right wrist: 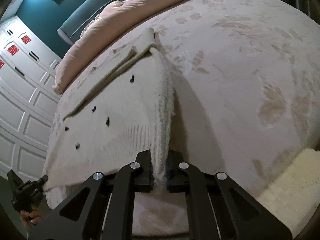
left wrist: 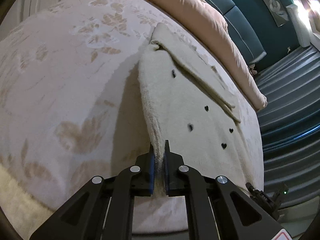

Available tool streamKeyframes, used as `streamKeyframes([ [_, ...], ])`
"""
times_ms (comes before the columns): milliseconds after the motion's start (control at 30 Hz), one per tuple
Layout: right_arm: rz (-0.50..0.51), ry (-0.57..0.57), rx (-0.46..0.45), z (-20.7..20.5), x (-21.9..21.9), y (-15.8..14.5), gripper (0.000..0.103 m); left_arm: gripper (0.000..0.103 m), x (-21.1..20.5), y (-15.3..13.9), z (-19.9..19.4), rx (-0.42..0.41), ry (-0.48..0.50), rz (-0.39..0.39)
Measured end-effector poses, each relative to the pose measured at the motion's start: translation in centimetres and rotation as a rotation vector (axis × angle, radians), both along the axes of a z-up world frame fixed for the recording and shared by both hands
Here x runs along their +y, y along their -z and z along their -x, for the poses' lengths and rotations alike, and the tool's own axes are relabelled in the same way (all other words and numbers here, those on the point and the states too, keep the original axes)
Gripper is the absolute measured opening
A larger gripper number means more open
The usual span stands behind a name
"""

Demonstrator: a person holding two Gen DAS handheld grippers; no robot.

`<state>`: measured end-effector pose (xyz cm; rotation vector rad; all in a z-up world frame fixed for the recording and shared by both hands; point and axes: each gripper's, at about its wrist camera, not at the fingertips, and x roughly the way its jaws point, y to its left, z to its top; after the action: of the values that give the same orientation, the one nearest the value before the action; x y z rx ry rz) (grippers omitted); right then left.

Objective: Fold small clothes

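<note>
A cream fuzzy garment with small black hearts (left wrist: 180,100) lies on the bed, partly lifted; it also shows in the right wrist view (right wrist: 120,120). My left gripper (left wrist: 159,156) is shut on its near edge, and the fabric runs up from between the blue pads. My right gripper (right wrist: 159,160) is shut on another part of the near edge, which hangs as a thick fold. A folded strip (left wrist: 202,82) lies across the garment's far side. The other gripper shows at the lower right of the left wrist view (left wrist: 262,197) and at the lower left of the right wrist view (right wrist: 28,190).
The bedspread (left wrist: 70,70) is pale with a beige leaf pattern. A pink duvet (left wrist: 210,24) lies rolled along the teal headboard (left wrist: 244,30). White wardrobe doors (right wrist: 24,100) stand beside the bed. A cream cloth (right wrist: 290,180) lies at the near edge.
</note>
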<state>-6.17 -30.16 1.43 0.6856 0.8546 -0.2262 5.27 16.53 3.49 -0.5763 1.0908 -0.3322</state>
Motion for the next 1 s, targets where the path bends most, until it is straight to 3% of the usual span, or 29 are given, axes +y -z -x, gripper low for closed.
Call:
streamKeyframes([
  [300,0.011,-0.046,0.13,6.3,1.0,2.6,0.006,0.005,0.2,3.1,6.3,0.119,0.039,-0.029],
  [367,0.003,-0.055,0.132,6.0,0.9,2.8,0.008,0.007,-0.2,4.1,6.4,0.145,0.034,-0.05],
  [433,0.024,-0.048,0.154,5.2,0.9,2.9,0.019,0.009,-0.5,4.9,5.8,0.166,0.008,-0.08],
  [467,0.038,-0.055,0.185,4.3,0.8,3.2,0.027,0.012,-0.6,5.0,5.3,0.172,0.002,-0.073],
  [500,0.041,-0.054,0.201,3.9,0.9,3.5,0.044,0.019,-0.6,5.1,4.8,0.173,-0.006,-0.065],
  [533,0.04,-0.048,0.205,3.6,0.8,3.6,0.055,0.03,-0.7,5.2,4.5,0.173,-0.019,-0.065],
  [567,0.038,-0.046,0.203,3.2,0.9,3.8,0.055,0.039,-0.8,5.2,4.1,0.171,-0.035,-0.072],
  [600,0.039,-0.044,0.203,2.9,1.0,3.9,0.057,0.057,-0.8,5.2,3.8,0.169,-0.054,-0.078],
  [633,0.037,-0.044,0.205,2.6,1.1,4.1,0.064,0.065,-0.9,5.3,3.5,0.168,-0.069,-0.079],
  [767,0.003,-0.03,0.198,1.8,0.9,4.9,0.07,0.071,-1.3,6.0,2.7,0.161,-0.101,-0.077],
  [833,-0.012,-0.039,0.17,1.4,1.1,4.7,0.068,0.073,-1.8,5.8,2.6,0.14,-0.087,-0.094],
  [867,-0.018,-0.051,0.16,1.3,1.3,4.5,0.063,0.072,-2.1,5.7,2.5,0.125,-0.06,-0.086],
  [900,-0.02,-0.063,0.155,1.1,1.4,4.4,0.052,0.06,-2.5,5.6,2.5,0.117,-0.036,-0.072],
  [933,-0.015,-0.083,0.151,0.9,1.9,4.2,0.039,0.036,-2.8,5.5,2.3,0.112,0.001,-0.046],
  [967,-0.005,-0.096,0.15,0.8,2.1,3.9,0.029,0.024,-3.2,5.4,2.2,0.118,0.028,-0.04],
  [1000,0.01,-0.108,0.147,0.8,2.4,3.6,0.012,0.006,-3.3,5.3,2.2,0.123,0.046,-0.049],
])
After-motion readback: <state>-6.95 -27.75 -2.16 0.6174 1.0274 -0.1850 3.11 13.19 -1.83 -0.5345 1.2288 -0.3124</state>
